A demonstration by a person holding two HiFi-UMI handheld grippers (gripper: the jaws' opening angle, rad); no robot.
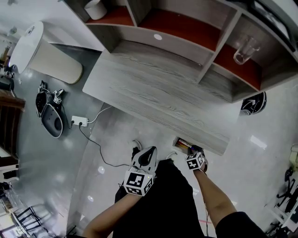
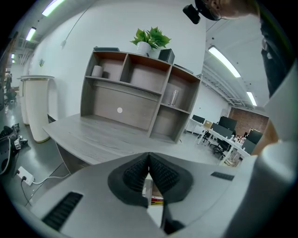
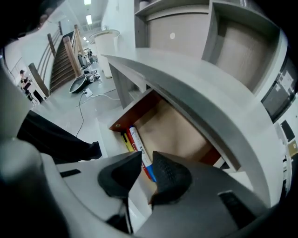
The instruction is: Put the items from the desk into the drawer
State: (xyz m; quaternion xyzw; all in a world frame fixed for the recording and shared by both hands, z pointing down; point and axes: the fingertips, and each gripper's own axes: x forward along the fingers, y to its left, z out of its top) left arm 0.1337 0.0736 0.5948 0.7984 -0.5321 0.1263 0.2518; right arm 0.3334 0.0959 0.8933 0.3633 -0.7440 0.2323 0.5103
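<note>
The drawer (image 1: 182, 142) stands a little way out from under the grey desk (image 1: 153, 93), with its white front (image 3: 106, 135) toward me. Inside it lie a red-and-blue marker (image 3: 138, 145) and a yellow pen (image 3: 125, 139) against the front. My right gripper (image 1: 197, 161) is at the drawer's front edge, one jaw outside and one inside, closed to a narrow gap (image 3: 148, 163) on the white front. My left gripper (image 1: 142, 171) hangs lower, near my body, with its jaw tips (image 2: 149, 156) touching and nothing between them.
A hutch of shelves (image 1: 186, 32) stands on the desk's far side, holding a glass (image 1: 245, 50) and a white roll (image 1: 95, 9). On the floor to the left are a white bin (image 1: 44, 51), a power strip (image 1: 79, 122) with its cable, and dark gear (image 1: 50, 114).
</note>
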